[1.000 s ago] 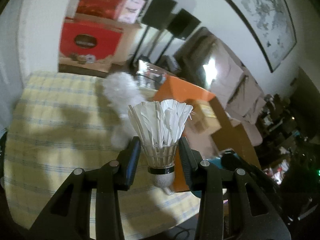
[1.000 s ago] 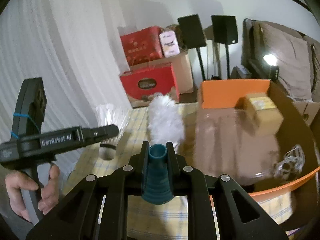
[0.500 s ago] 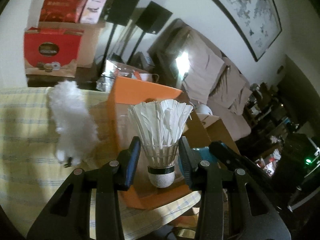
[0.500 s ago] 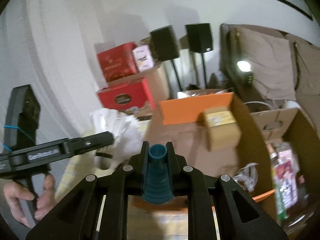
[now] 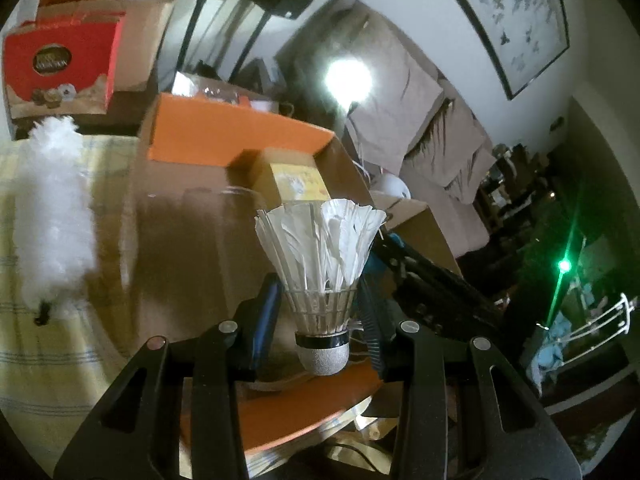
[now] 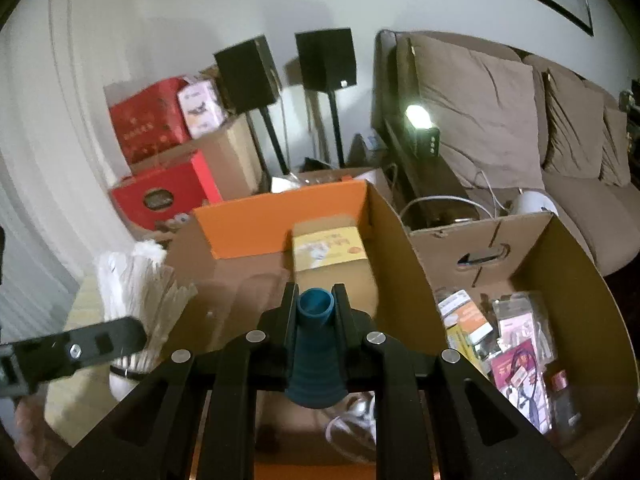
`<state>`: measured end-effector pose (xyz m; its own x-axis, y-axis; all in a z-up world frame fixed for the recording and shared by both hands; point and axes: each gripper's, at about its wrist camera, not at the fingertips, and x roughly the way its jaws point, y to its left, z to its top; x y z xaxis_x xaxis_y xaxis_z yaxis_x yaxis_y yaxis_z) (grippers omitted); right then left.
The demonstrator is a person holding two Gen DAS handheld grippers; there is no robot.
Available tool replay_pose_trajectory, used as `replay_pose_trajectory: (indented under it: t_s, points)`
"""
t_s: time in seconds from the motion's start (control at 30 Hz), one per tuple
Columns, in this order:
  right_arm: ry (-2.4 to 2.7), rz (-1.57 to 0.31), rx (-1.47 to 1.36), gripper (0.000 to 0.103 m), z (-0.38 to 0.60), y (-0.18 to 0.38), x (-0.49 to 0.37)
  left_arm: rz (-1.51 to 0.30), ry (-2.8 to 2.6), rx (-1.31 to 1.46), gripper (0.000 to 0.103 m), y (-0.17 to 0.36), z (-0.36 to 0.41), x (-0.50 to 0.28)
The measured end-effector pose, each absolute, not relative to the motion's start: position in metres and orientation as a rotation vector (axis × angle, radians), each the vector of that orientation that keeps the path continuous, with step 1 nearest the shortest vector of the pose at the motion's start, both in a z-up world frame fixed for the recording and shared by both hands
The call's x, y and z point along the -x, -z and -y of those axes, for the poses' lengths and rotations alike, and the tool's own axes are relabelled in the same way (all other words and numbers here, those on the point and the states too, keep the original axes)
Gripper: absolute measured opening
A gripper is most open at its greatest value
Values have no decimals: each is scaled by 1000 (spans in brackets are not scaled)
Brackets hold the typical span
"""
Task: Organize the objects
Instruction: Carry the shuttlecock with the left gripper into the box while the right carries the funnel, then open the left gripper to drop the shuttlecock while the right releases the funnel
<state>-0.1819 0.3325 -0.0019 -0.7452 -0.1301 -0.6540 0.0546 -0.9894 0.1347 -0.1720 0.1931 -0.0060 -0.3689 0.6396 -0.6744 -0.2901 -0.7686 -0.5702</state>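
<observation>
My left gripper (image 5: 320, 300) is shut on a white feather shuttlecock (image 5: 320, 248), cork end toward the camera, held above the orange-rimmed cardboard box (image 5: 224, 140). My right gripper (image 6: 316, 300) is shut on a ribbed teal cone-shaped piece (image 6: 316, 348), also over that box (image 6: 280, 216). A small yellow carton (image 6: 328, 248) lies inside the box at its far end. The left gripper and its shuttlecock (image 6: 136, 296) show at the left of the right wrist view. A fluffy white duster (image 5: 52, 208) lies on the yellow checked cloth (image 5: 48, 352).
A second open cardboard box (image 6: 520, 320) with packets and a bottle stands right of the orange box. Red gift boxes (image 6: 160, 192), two black speakers on stands (image 6: 324, 60), a sofa with cushions (image 6: 500, 112) and a bright lamp (image 6: 416, 116) are behind.
Both grippers have moved right from over the cloth to over the orange box, each keeping hold of its object. The duster has shifted to the left edge of view.
</observation>
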Motion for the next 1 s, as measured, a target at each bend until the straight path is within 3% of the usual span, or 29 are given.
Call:
replay_pose_trajectory:
  t_s: [0.27,0.33,0.83,1.0]
  points:
    - [2810,177,-1195,18,-344,27,201,464,-2120,1334,36,18,-221,176]
    - [2814,182,-1196,26,-347,28,200,455,-2113,1347,36,21,-227,176]
    - [2897,344,-1083,34,-387,-8,156,370,-2080,1348,38,24,-275,178]
    - [2961,313,-1063,34,-393,-17,147,388,-2098,1344,66,21,-270,182]
